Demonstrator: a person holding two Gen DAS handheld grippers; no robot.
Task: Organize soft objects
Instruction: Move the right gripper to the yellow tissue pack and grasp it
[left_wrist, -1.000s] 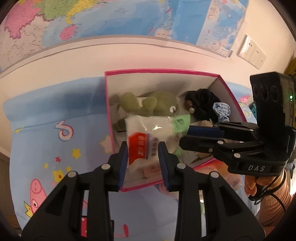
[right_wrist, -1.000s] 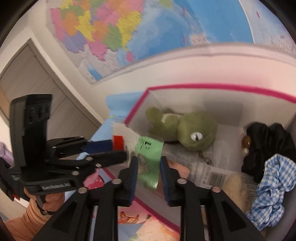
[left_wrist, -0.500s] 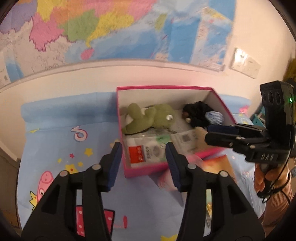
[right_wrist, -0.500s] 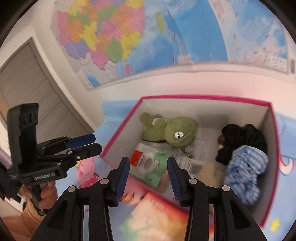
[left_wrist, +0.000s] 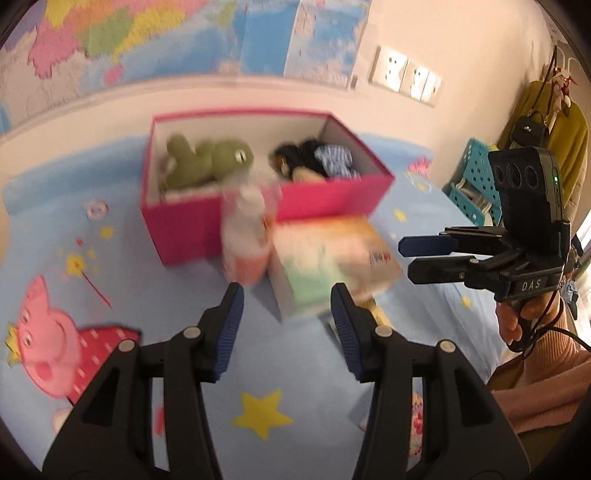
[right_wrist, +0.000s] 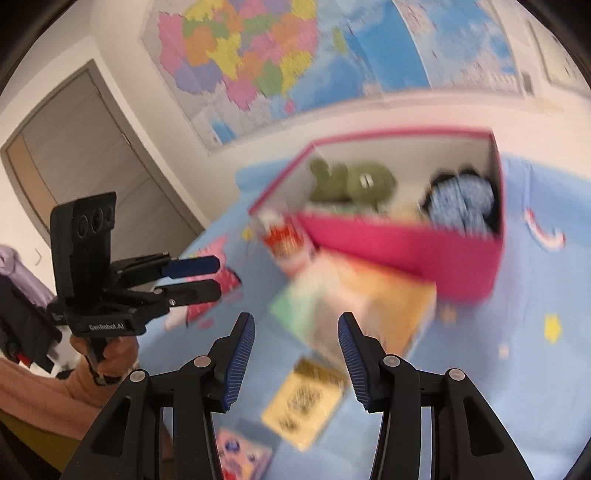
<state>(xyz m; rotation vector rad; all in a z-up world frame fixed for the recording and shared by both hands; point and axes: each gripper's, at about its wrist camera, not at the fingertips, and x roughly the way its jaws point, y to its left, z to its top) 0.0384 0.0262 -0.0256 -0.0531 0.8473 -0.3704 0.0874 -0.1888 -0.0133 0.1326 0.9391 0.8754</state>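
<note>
Place: I take this for a home, likely a child's room.
Surface: pale blue cartoon-pig sheet with yellow stars (left_wrist: 258, 362).
Wall: large colourful map poster (right_wrist: 280, 55), white switch plates (left_wrist: 406, 77).
Edges: grey panelled door (right_wrist: 92, 155), mustard coat hanging (left_wrist: 554, 133).

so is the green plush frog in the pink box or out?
In. The green plush frog lies inside the pink box, at its left end, below the rim; the right wrist view shows it there too.
</note>
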